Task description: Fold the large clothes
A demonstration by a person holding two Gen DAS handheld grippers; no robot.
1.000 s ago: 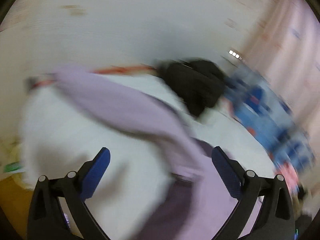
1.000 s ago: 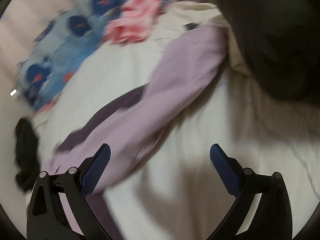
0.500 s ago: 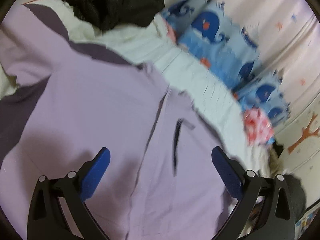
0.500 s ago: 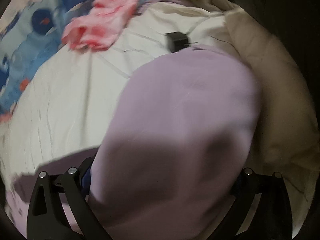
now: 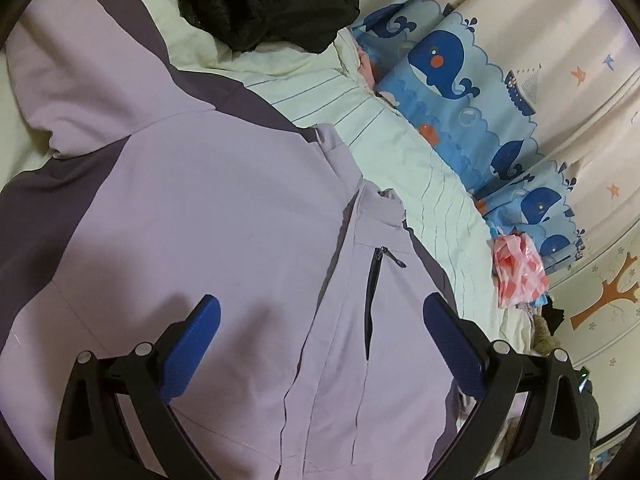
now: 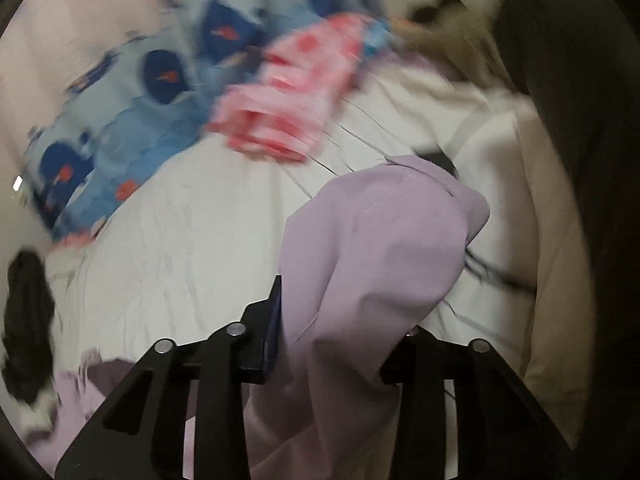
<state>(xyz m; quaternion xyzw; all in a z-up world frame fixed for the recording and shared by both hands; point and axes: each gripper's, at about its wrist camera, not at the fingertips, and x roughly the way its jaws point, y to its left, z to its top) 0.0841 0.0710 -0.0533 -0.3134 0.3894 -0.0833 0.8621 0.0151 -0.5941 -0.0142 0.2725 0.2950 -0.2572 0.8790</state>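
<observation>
Left wrist view: lilac jacket (image 5: 224,216) spread flat across white bedsheet (image 5: 400,152), smooth woven shell with darker purple panels along sleeve and shoulder, stitched seams, short black pocket zipper (image 5: 372,292) running upright. Left gripper (image 5: 320,316) hovering over jacket front, textured blue pads (image 5: 192,344) spread wide, nothing between them. Beyond jacket, crumpled black garment (image 5: 260,0) heaped near top; quilted whale-print bumper (image 5: 460,80) in blue along wall side; pink checked cloth (image 5: 518,272) bunched at bumper's foot.

Right wrist view, blurred: right gripper (image 6: 340,320) closing on a rounded, puffy fold of lilac jacket (image 6: 380,248), fabric bulging up between jaws, apparently pinched, right pad hidden by cloth. Same sheet (image 6: 200,240), faintly striped, underneath; pink cloth (image 6: 288,100) and whale print (image 6: 140,120) smeared behind.
</observation>
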